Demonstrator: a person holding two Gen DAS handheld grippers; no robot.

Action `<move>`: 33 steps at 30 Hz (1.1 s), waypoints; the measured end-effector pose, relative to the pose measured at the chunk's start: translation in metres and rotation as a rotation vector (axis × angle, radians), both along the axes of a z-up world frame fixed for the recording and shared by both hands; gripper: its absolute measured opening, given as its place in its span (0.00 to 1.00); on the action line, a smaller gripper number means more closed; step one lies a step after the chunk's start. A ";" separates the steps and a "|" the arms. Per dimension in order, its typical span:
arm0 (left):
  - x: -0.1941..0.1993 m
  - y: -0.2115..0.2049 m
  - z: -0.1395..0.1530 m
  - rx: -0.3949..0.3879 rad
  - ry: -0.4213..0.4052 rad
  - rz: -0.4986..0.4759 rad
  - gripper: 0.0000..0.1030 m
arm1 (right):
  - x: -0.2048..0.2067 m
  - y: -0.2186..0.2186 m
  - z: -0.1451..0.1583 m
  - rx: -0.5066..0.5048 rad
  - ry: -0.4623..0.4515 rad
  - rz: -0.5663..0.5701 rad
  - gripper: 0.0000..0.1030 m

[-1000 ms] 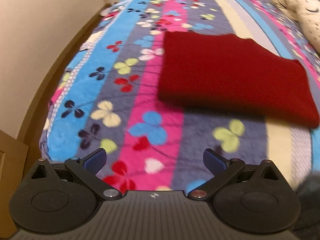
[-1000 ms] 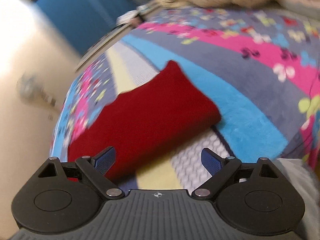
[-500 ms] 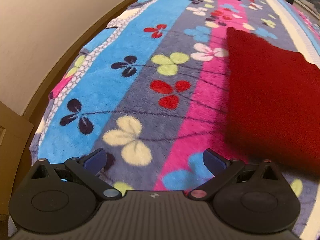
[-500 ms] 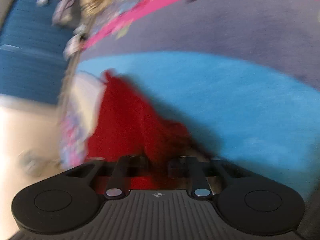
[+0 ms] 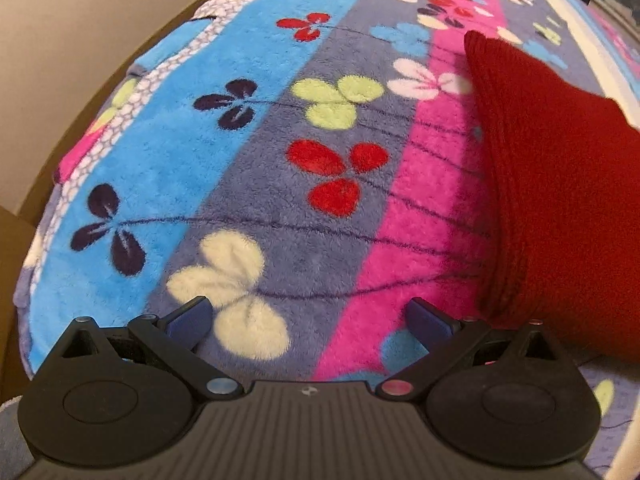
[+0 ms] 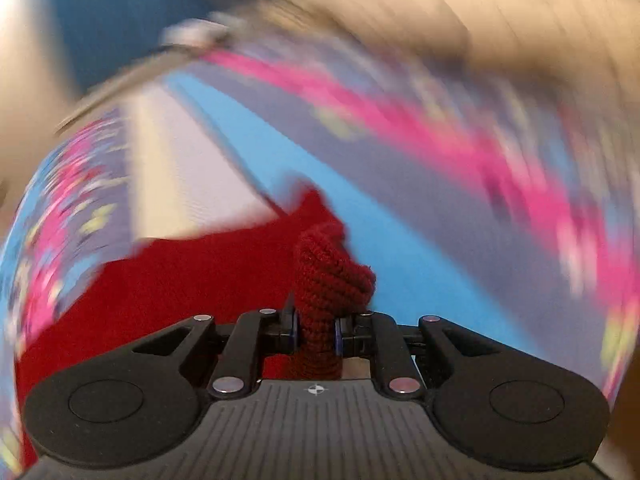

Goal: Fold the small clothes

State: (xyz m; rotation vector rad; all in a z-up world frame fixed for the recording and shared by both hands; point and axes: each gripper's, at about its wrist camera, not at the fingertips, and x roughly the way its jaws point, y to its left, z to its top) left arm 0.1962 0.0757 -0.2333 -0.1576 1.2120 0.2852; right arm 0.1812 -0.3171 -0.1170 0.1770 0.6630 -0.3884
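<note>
A dark red knit garment [image 5: 560, 200] lies folded on the striped flower-print blanket [image 5: 280, 160], at the right of the left wrist view. My left gripper [image 5: 308, 320] is open and empty, low over the blanket just left of the garment's near corner. My right gripper [image 6: 316, 330] is shut on a bunched corner of the red garment [image 6: 328, 276] and lifts it; the rest of the garment [image 6: 180, 280] trails down to the left. The right wrist view is blurred by motion.
The bed's left edge [image 5: 60, 184] drops off beside a beige wall [image 5: 60, 40]. In the right wrist view a blue surface [image 6: 120, 20] and a beige heap [image 6: 440, 20] lie beyond the bed, both blurred.
My right gripper closed on the garment's corner and now lifts it while swinging. My left gripper moved down and to the left, closer to the blanket, staying open.
</note>
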 end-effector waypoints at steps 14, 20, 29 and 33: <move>-0.042 0.059 0.024 -0.088 -0.052 0.092 1.00 | -0.032 0.318 -0.086 -0.465 0.088 1.062 0.16; -0.041 0.054 0.028 -0.093 -0.071 0.067 1.00 | -0.036 0.303 -0.067 -0.423 0.053 1.057 0.16; -0.042 0.042 0.037 -0.051 -0.075 0.030 1.00 | -0.068 0.291 -0.065 -0.227 0.108 1.163 0.67; -0.045 0.031 0.053 -0.053 -0.100 0.012 1.00 | -0.094 0.246 -0.025 -0.096 0.082 1.080 0.67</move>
